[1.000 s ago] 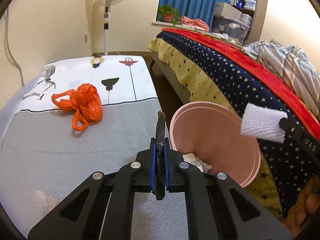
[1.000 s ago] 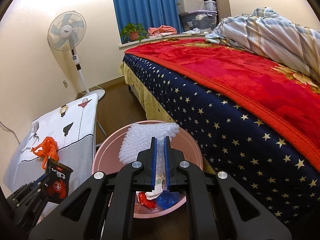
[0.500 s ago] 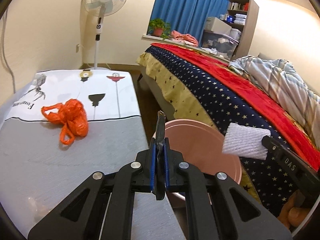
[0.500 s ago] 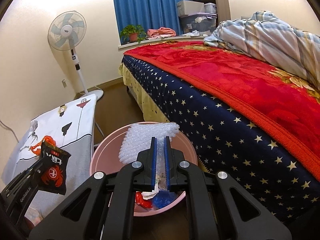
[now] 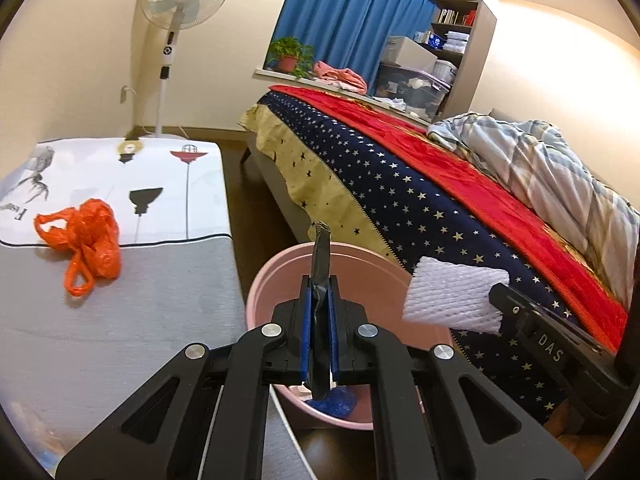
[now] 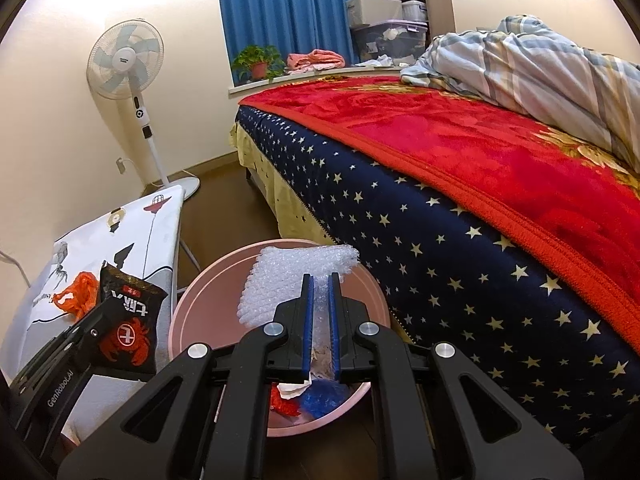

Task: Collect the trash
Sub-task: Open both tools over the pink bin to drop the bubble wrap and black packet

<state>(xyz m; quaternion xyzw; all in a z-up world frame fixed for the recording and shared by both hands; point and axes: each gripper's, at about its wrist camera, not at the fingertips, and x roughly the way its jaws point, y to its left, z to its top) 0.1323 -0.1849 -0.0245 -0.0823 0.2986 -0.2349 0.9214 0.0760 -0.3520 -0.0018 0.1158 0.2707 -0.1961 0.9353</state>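
My left gripper [image 5: 320,282] is shut on a black snack packet [image 5: 322,252], seen edge-on above the near rim of the pink bin [image 5: 276,272]. In the right wrist view the same packet [image 6: 128,320] shows a red crab print and hangs beside the bin [image 6: 188,312], at its left. My right gripper [image 6: 320,280] is shut on a white bubble wrap sheet [image 6: 288,272] held over the bin; the sheet [image 5: 452,300] also shows in the left wrist view. An orange plastic bag [image 5: 86,236] lies on the cloth-covered table [image 5: 120,320]. Blue, red and white scraps [image 6: 320,396] lie in the bin.
A bed with a starred navy cover and red blanket [image 6: 460,184] runs close along the bin's right side. A standing fan [image 5: 176,8] is beyond the table's far end. Dark wooden floor [image 5: 256,216] lies between table and bed.
My left gripper has swung right with the snack packet, from over the table to over the bin's rim. The right gripper with the wrap has stayed almost still.
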